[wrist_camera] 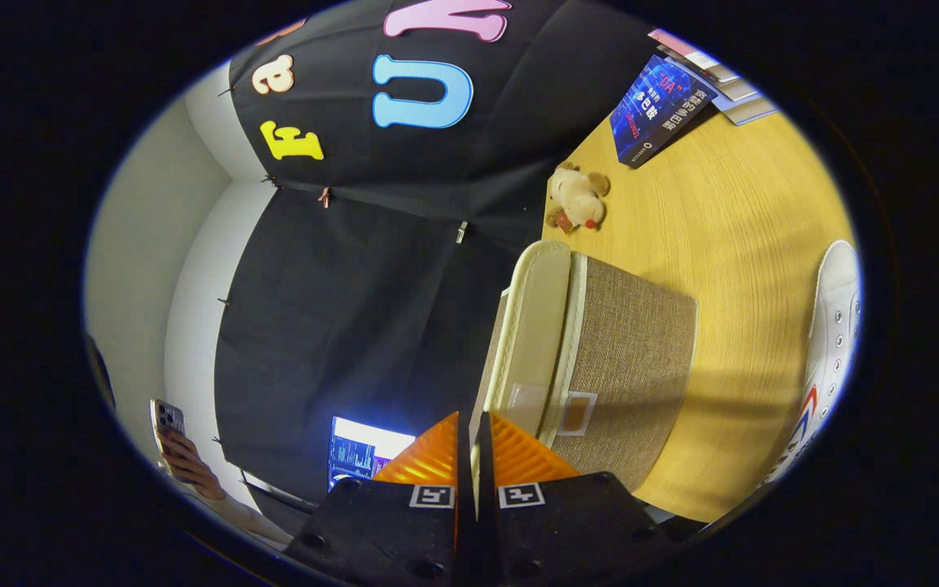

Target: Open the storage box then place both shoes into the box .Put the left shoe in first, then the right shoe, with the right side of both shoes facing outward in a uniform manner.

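A woven fabric storage box [624, 367] with pale trim sits at one edge of a light wooden table [730, 220], its cream lid [531, 326] standing just ahead of the gripper [473, 432]. The gripper's two fingers are pressed together with barely a slit between them and nothing caught there; their tips reach the near end of the box, by the lid's rim, though contact cannot be made out. A small label pocket [577, 412] shows on the box's woven side, close to the fingertips.

Across a stretch of bare tabletop from the box lies a white lace-up shoe [832, 334] with red and blue stripes along its side (part of it is cut off from sight, so which foot it fits cannot be told).

Further along the table, beyond the box, a small plush toy [577, 198] sits near the table's edge against the black cloth wall. At the far corner a dark blue book [659, 110] rests beside a short stack of other books [718, 77].

Off the table, past the fingers, a lit monitor [359, 452] glows low against the cloth, and a person's hand [188, 465] holds up a phone [166, 417].
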`<action>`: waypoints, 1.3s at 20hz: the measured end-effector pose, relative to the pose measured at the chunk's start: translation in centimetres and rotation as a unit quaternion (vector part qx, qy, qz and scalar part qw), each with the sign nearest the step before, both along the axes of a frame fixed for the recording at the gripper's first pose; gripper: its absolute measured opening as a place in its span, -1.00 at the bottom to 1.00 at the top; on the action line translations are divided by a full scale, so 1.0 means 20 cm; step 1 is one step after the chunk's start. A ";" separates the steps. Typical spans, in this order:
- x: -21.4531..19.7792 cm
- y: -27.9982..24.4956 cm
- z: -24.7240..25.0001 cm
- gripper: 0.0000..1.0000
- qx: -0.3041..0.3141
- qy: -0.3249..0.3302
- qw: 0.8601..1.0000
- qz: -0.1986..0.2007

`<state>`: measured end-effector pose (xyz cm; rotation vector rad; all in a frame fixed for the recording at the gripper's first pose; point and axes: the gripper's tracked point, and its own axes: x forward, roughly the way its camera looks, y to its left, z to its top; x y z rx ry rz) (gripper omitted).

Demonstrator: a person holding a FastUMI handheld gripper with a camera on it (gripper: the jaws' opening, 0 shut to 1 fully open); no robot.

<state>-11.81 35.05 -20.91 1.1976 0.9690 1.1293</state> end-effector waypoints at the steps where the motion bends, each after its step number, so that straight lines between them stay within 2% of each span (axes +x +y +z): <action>1: -0.01 0.01 -0.02 -0.90 -0.006 0.005 1.000 0.002; 11: -0.01 0.00 -0.04 -0.88 -0.012 0.059 0.998 0.027; 13: -0.02 -0.02 -0.05 -0.82 -0.015 0.065 0.997 0.037; 14: -0.03 -0.01 -0.05 -0.73 -0.017 0.065 0.997 0.041; 17: -0.06 0.02 -0.12 -0.72 -0.038 0.074 0.995 0.056; 18: -0.06 0.03 -0.15 -0.56 -0.049 0.070 0.995 0.057; 19: -0.07 0.03 -0.15 -0.56 -0.053 0.064 0.995 0.057; 23: -0.04 0.08 -0.18 -0.56 -0.052 0.083 0.994 0.052; 25: -0.03 0.08 -0.26 -0.86 -0.075 0.093 0.992 0.050; 26: -0.07 0.05 -0.25 -0.90 -0.075 0.101 0.991 0.046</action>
